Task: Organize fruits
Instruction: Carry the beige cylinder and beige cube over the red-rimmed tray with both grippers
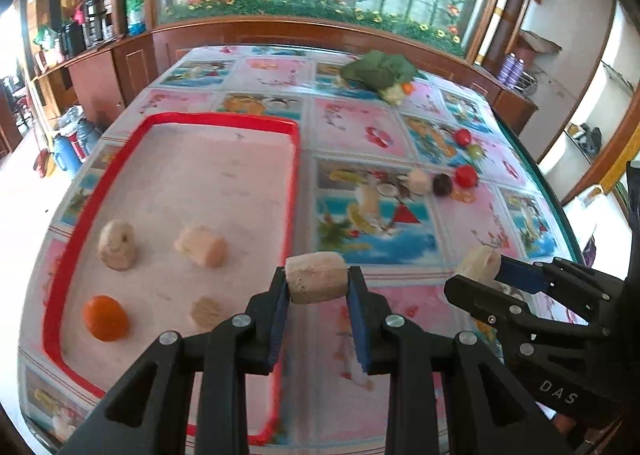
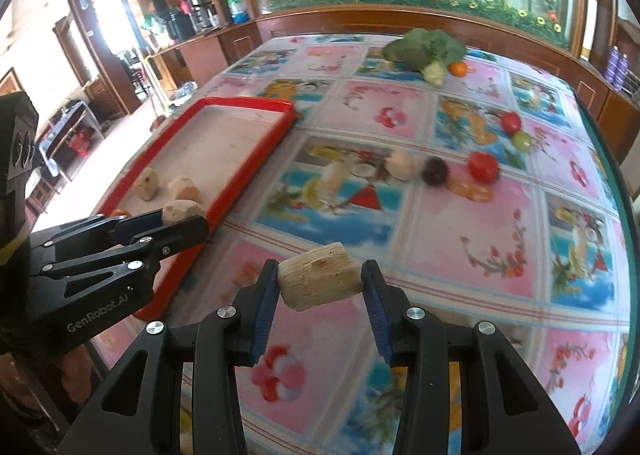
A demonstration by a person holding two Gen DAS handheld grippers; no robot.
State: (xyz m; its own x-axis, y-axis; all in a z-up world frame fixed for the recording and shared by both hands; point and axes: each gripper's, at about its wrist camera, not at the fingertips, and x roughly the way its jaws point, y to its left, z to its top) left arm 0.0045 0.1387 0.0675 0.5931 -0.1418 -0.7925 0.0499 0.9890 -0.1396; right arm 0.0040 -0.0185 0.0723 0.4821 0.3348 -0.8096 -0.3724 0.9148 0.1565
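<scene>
My left gripper [image 1: 317,282] is shut on a beige cylinder-shaped fruit chunk [image 1: 317,276], held above the right rim of the red tray [image 1: 297,159]. My right gripper [image 2: 320,282] is shut on a similar beige chunk [image 2: 320,280] above the table, right of the tray [image 2: 256,171]. Each gripper shows in the other's view: the right one [image 1: 480,269], the left one [image 2: 182,217]. In the tray lie beige chunks [image 1: 117,244] [image 1: 202,246] [image 1: 205,312] and an orange fruit [image 1: 105,318].
On the patterned tablecloth [image 2: 460,239] lie a pale round fruit [image 2: 402,164], a dark one [image 2: 435,171], red ones [image 2: 483,167] [image 2: 511,122], a green one [image 2: 522,142], leafy greens [image 2: 422,47] and an orange [image 2: 457,69]. A wooden cabinet borders the far side.
</scene>
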